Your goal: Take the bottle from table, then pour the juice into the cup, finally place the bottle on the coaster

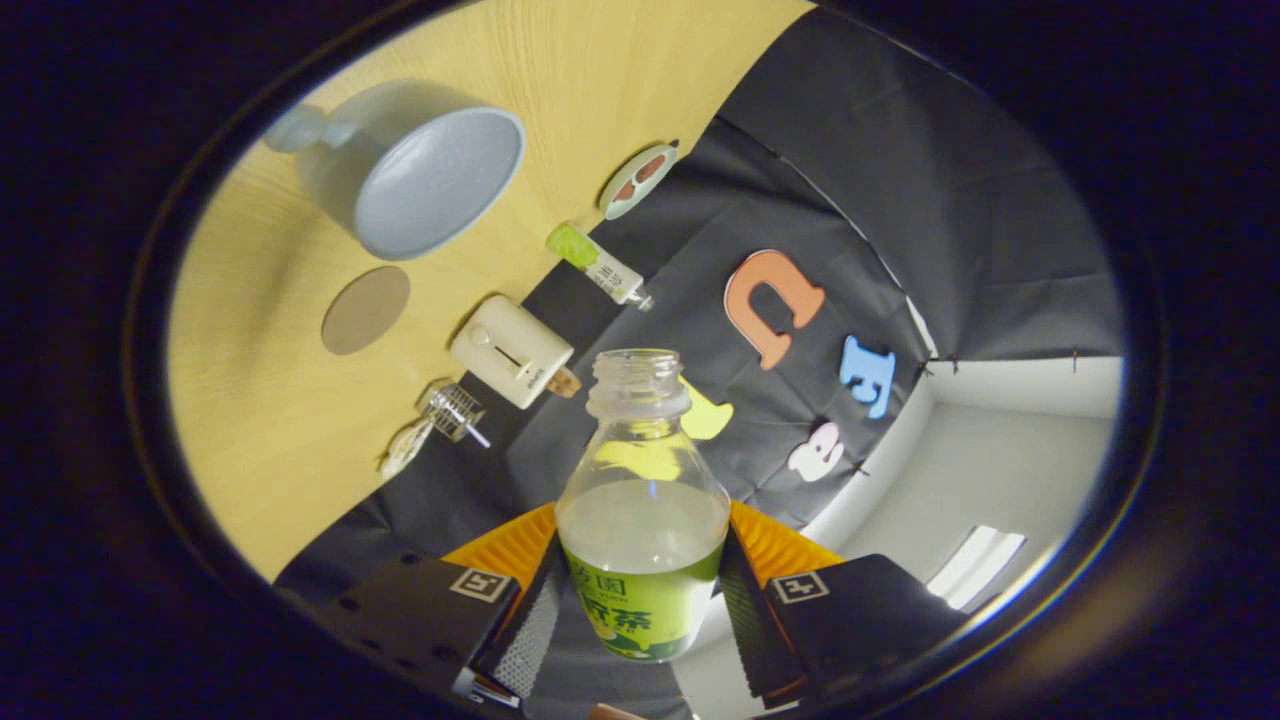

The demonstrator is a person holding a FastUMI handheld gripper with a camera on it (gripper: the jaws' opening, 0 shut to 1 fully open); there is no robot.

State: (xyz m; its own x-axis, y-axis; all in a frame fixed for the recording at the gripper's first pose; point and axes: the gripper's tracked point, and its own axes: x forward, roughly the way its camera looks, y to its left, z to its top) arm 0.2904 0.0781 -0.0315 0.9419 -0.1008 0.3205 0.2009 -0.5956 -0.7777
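Green-labelled and uncapped, the bottle sits clamped between my gripper's two fingers, both pressing on its label band, so I judge the first step, taking it off the table, as done. Pale juice fills it up to the shoulder, and that level reads to me as nothing poured yet, or very little.

My whole view is rolled over, so the bottle seems lifted and tipping, its open mouth pointing toward twelve o'clock. The cup, a grey-blue mug lying toward ten o'clock from the bottle's mouth, stands well apart from it and I see no juice inside. The round brown coaster lies just beside the cup, on the side nearer my fingers, and is bare.

Other things line the table's edge by the booth wall: a cream box, a small green-capped bottle, a little wire item and an oval dish.

Left to do, as I judge it: bring the mouth over the cup, pour, then set the bottle on the coaster.
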